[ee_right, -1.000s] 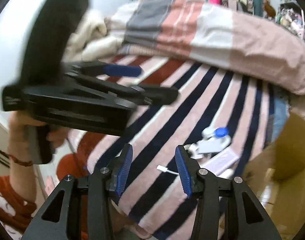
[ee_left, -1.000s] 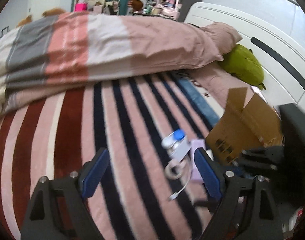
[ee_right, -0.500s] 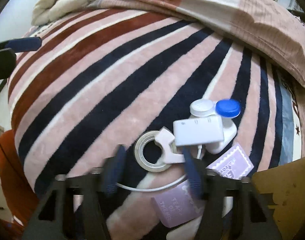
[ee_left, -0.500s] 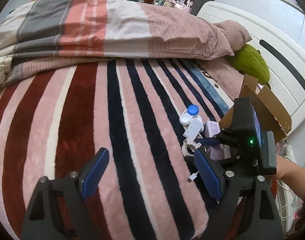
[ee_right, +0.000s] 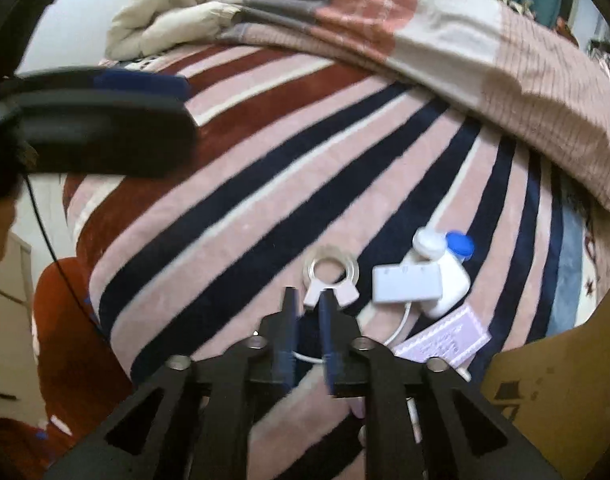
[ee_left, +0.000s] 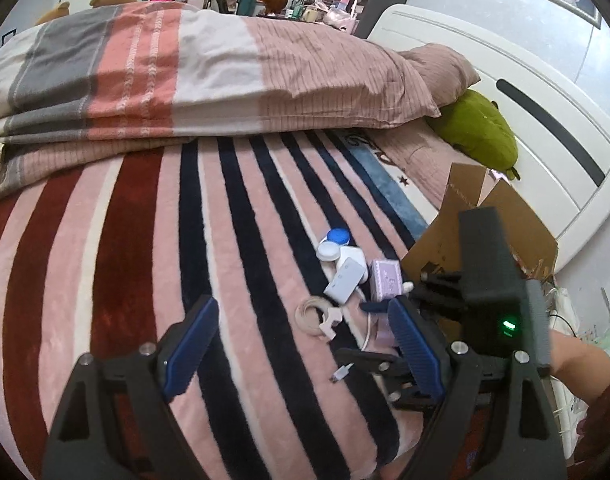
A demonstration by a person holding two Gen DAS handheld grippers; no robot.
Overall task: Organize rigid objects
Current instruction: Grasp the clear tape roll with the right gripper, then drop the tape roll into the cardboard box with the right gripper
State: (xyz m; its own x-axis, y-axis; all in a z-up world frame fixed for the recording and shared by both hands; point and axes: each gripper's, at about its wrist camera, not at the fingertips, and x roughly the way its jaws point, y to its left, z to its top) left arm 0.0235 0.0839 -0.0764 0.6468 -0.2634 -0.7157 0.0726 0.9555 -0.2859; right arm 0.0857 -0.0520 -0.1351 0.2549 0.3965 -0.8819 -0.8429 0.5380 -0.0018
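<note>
We held our left gripper with its fingers spread wide over the striped blanket, nothing between them. Our right gripper had its fingers drawn narrow, gripping nothing we could see, their tips just short of the tape ring and its white tab. The small things lay clustered near the bed's right edge: the tape ring, a white adapter with its cable, a contact lens case with a blue cap, and a purple card. The cardboard box stood open just beside them at that edge. Toward the bed's left edge the blanket ran bare and wide; the folded duvet bounded the far side.
</note>
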